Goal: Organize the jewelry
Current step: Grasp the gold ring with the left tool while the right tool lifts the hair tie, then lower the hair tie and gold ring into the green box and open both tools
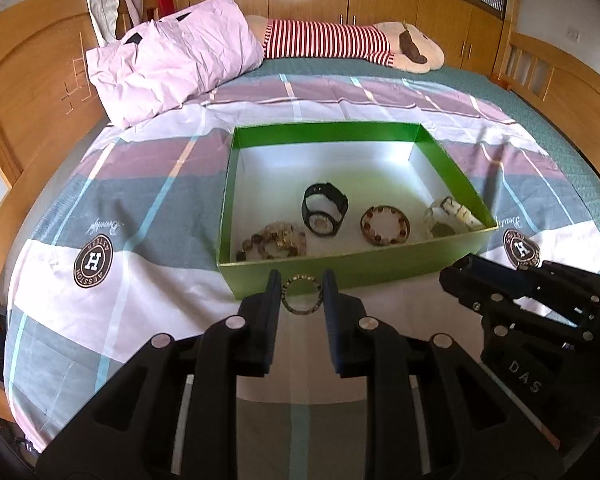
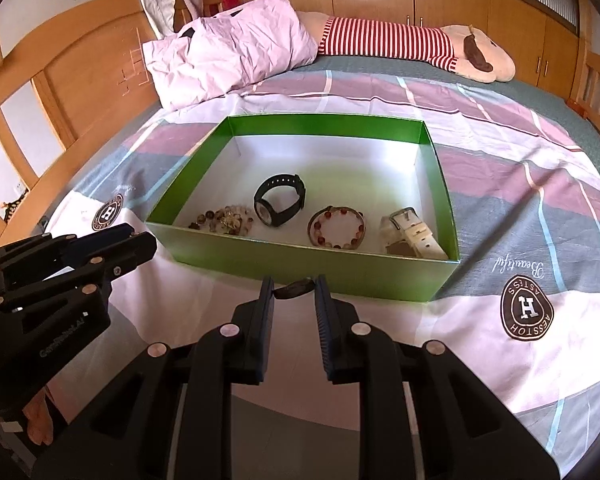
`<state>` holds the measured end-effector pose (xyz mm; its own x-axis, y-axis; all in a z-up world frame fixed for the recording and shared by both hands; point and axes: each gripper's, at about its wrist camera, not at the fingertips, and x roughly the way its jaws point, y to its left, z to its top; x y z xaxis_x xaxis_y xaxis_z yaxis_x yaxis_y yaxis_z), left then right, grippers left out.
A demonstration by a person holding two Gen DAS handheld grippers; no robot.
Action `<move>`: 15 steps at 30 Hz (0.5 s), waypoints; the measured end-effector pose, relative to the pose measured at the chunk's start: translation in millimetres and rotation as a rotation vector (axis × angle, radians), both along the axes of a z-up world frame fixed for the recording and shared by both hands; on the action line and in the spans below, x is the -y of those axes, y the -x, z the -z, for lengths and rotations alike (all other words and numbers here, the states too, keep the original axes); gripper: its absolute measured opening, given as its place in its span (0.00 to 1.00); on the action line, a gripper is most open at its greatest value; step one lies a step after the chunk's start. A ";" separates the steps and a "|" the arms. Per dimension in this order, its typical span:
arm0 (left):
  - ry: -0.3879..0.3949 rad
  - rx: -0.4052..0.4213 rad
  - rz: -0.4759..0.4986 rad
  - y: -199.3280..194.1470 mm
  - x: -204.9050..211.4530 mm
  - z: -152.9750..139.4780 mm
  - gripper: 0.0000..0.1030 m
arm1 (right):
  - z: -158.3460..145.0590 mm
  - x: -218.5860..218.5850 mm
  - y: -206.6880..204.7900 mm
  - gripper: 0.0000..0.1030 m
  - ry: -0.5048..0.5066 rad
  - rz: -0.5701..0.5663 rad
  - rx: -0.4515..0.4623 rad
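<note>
A green box [image 1: 340, 268] [image 2: 300, 258] with a white floor lies on the bed. Inside it rest a beaded bracelet [image 1: 274, 240] [image 2: 224, 220], a black watch [image 1: 324, 208] [image 2: 278, 199], a round bead bangle [image 1: 385, 225] [image 2: 337, 227] and a white-strapped watch [image 1: 452, 216] [image 2: 410, 232]. My left gripper [image 1: 302, 288] is shut on a thin ring-shaped bracelet [image 1: 302, 293], held upright just before the box's near wall. My right gripper [image 2: 294, 288] is shut on a small dark piece of jewelry [image 2: 294, 289], seen edge-on, also just short of the near wall.
The bed has a checked sheet [image 1: 140, 184] [image 2: 520, 208]. A pink pillow [image 1: 172, 56] [image 2: 228, 52] and a striped plush toy [image 1: 340, 40] [image 2: 412, 42] lie at the far side. A wooden headboard [image 1: 28, 92] stands left; wooden cabinets line the back.
</note>
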<state>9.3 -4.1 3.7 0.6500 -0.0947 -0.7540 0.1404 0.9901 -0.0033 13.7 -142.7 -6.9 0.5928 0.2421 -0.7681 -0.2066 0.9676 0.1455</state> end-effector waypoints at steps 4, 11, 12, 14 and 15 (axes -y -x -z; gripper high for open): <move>0.003 0.007 0.000 -0.4 1.7 -2.8 0.20 | 2.8 -6.1 -0.2 0.20 0.007 -0.011 -0.012; 0.006 0.017 -0.015 -0.7 -1.1 -5.1 0.20 | 4.3 -11.2 -0.3 0.20 0.014 -0.017 -0.010; 0.008 0.018 -0.017 -1.0 -2.0 -6.0 0.20 | 3.7 -10.6 -0.2 0.20 0.012 -0.015 -0.007; 0.012 0.023 -0.021 -2.0 -4.0 -8.2 0.20 | 0.6 -8.7 -0.8 0.20 0.006 -0.008 0.002; 0.013 0.027 -0.023 -3.3 -5.1 -10.2 0.20 | -0.6 -7.3 -1.0 0.20 0.003 -0.006 0.005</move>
<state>12.6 1.0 13.9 0.6725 -0.0896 -0.7347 0.1181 0.9929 -0.0130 14.7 -135.4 -6.2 0.5949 0.2432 -0.7661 -0.2128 0.9668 0.1416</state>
